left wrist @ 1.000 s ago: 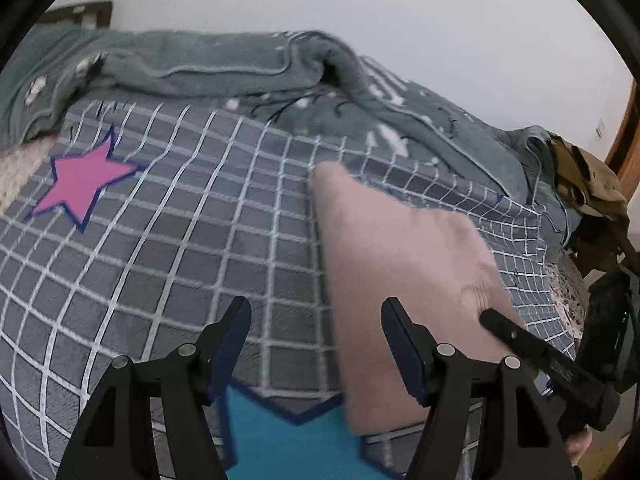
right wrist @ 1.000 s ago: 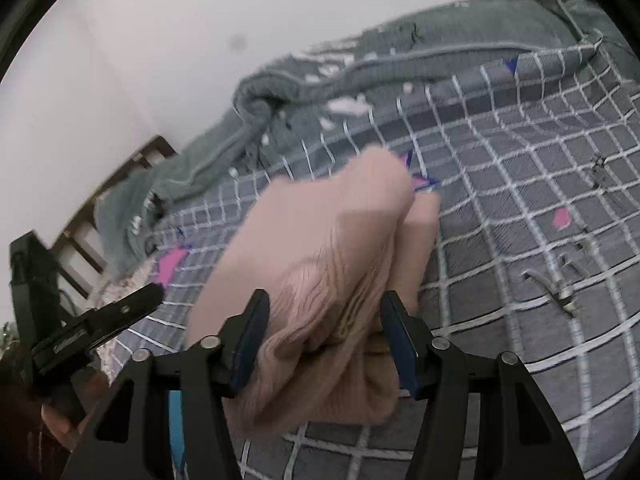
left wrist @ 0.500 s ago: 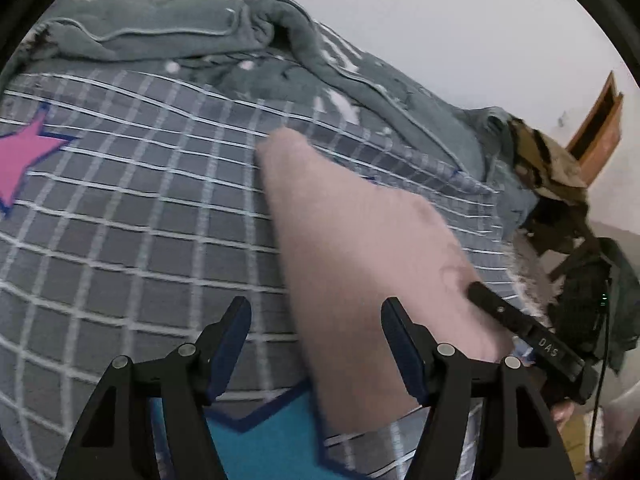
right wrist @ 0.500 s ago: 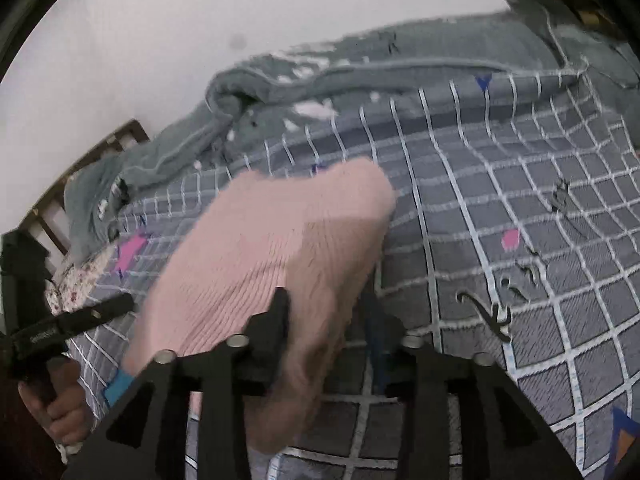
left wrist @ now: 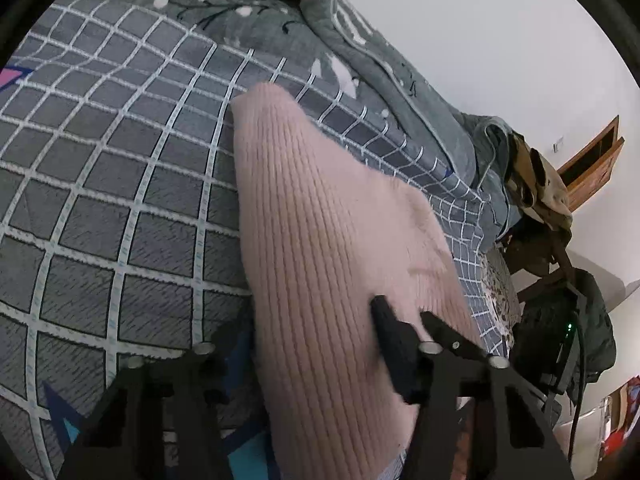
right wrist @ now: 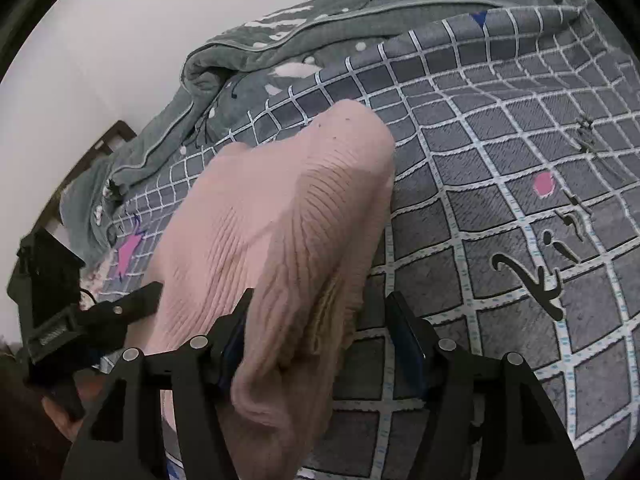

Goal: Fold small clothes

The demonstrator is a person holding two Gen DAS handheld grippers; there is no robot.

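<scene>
On the left, the left tool [left wrist: 316,344] has its fingers spread wide around the near end of the pink knit garment [left wrist: 332,232]. One finger sits on the bedspread side and the other rests on the knit's upper face, so nothing is pinched there. The garment lies across the middle of the bed, on the grey checked bedspread [left wrist: 120,184], as a narrow ribbed strip running from the near edge towards the rumpled grey-green blanket [left wrist: 360,40] at the far side. In the right wrist view the same strip looks thicker, with one layer lapped over another and a rounded fold at its far end, so at least one fold appears to be made. Further right, the right tool [right wrist: 320,332] is also parted. Its left finger touches the bunched near end of the knit, which rises between the fingers, while its right finger stands clear over the bedspread; it does not look clamped. By my reading, the lengthwise fold is in place and the near end is loose and puckered. What is left is probably to bring that end over and flatten the bundle.
</scene>
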